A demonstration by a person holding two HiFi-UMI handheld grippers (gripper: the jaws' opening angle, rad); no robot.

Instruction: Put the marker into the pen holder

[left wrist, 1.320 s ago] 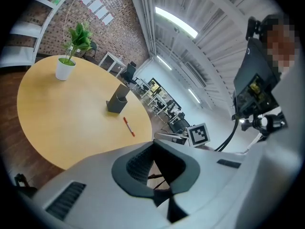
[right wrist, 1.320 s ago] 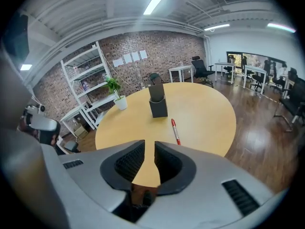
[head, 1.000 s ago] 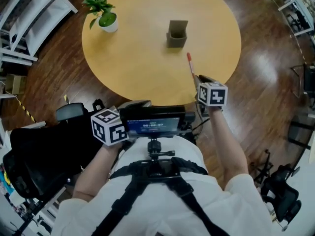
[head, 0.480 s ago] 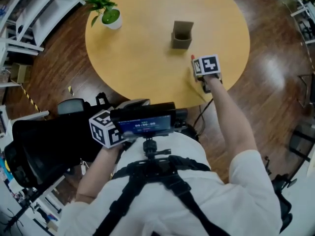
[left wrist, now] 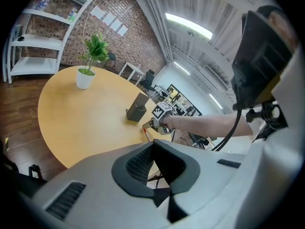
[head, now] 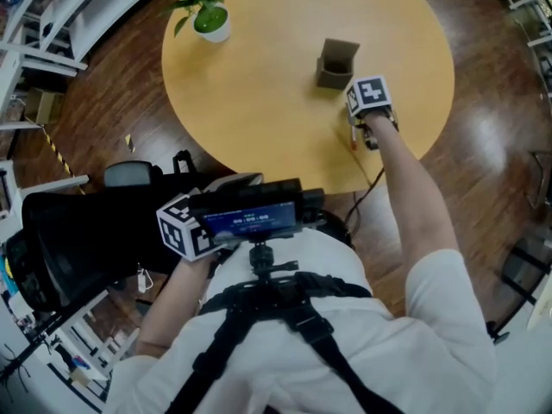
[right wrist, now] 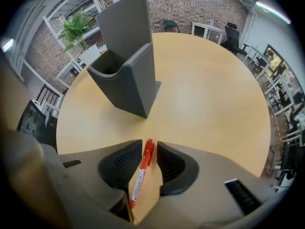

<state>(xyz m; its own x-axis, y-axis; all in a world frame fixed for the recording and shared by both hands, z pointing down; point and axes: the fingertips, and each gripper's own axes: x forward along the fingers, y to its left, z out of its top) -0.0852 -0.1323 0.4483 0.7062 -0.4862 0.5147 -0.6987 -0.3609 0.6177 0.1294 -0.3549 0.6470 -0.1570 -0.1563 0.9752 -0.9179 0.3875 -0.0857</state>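
A red marker [right wrist: 141, 173] lies flat on the round wooden table [head: 259, 93], just in front of the grey pen holder [head: 335, 64]. My right gripper [right wrist: 148, 149] points steeply down over it. Its jaws have just been opening, and the marker lies between the pads without being pressed. In the head view the right gripper [head: 360, 121] sits beside the holder, and only a sliver of the marker [head: 352, 136] shows. The empty holder [right wrist: 126, 75] stands upright just beyond the jaws. My left gripper [left wrist: 155, 149] is held low near my body, jaws together on nothing.
A potted plant [head: 207, 11] in a white pot stands at the table's far left edge. White shelving [head: 52, 24] lines the left side, and a black chair [head: 78, 231] sits at my left. Dark wooden floor surrounds the table.
The right gripper has travelled from the table's near edge out over the marker, tipped downward and come lower around it. The left gripper has stayed by my body.
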